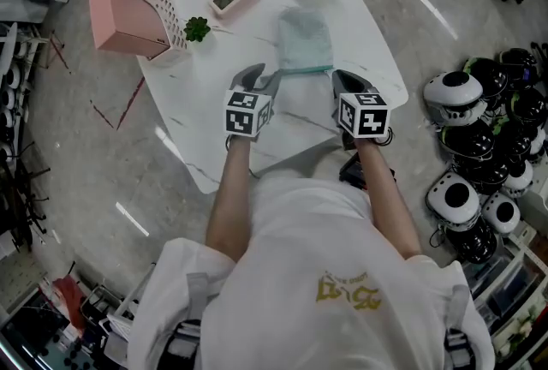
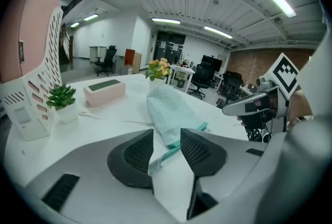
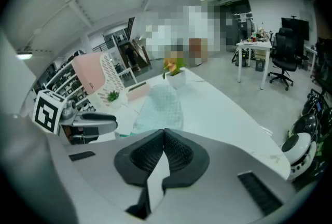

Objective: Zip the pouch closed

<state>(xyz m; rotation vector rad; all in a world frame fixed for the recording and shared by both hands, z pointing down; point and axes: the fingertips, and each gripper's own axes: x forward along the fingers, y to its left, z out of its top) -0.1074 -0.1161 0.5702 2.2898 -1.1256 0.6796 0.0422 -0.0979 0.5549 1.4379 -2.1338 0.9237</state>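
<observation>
The white table [image 1: 368,43] carried the pale teal pouch [image 1: 304,38] near its middle, its length running from twelve to six o'clock with the zipper edge at six. At the pouch's seven o'clock the left gripper [image 2: 166,139] had its jaws apart, with the zipper's end showing in the gap, unpinched. At five o'clock the right gripper [image 3: 165,134] was closed tight on nothing.

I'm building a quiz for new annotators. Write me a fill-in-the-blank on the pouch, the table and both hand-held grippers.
The left hand-held gripper has its jaws ____.
The right hand-held gripper has its jaws ____, with nothing between them.
The pouch lies on a ____ table.
The file rack at the table's corner is ____.
Missing words: open; shut; white; pink.
</observation>
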